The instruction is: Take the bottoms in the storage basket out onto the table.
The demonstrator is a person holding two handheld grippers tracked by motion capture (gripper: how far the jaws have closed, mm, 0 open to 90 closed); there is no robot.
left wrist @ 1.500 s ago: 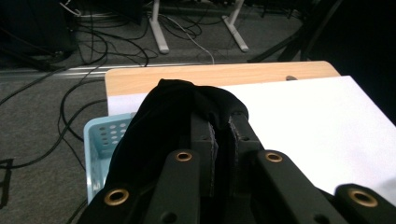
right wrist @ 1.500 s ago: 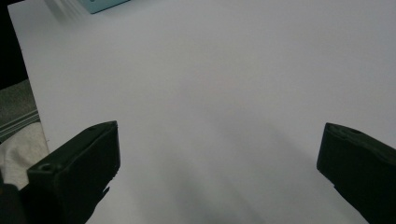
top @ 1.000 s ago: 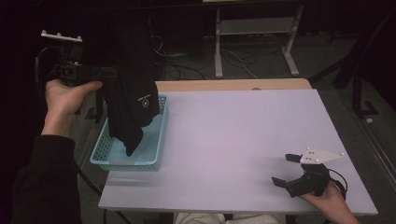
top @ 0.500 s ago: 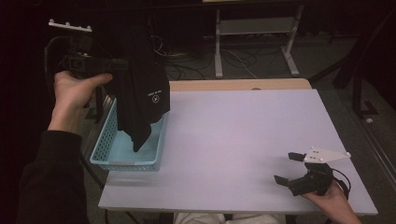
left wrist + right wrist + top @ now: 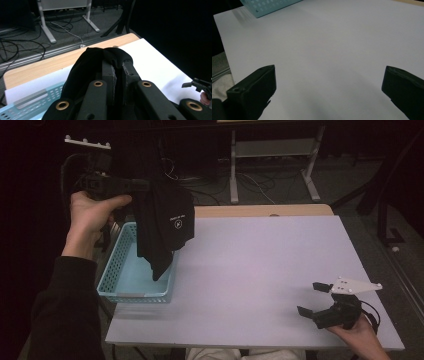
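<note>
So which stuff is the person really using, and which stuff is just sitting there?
Being used:
- black cloth, pinched in the left gripper
- blue basket under it
- right gripper, open, waiting

Just there:
- white table
- floor cables
- metal stand

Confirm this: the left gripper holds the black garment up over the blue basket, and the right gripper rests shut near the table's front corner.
One detail is wrong: the right gripper is open, not shut; the right gripper view shows its fingers far apart over the bare table. The left gripper does hold the black garment above the blue basket.
</note>
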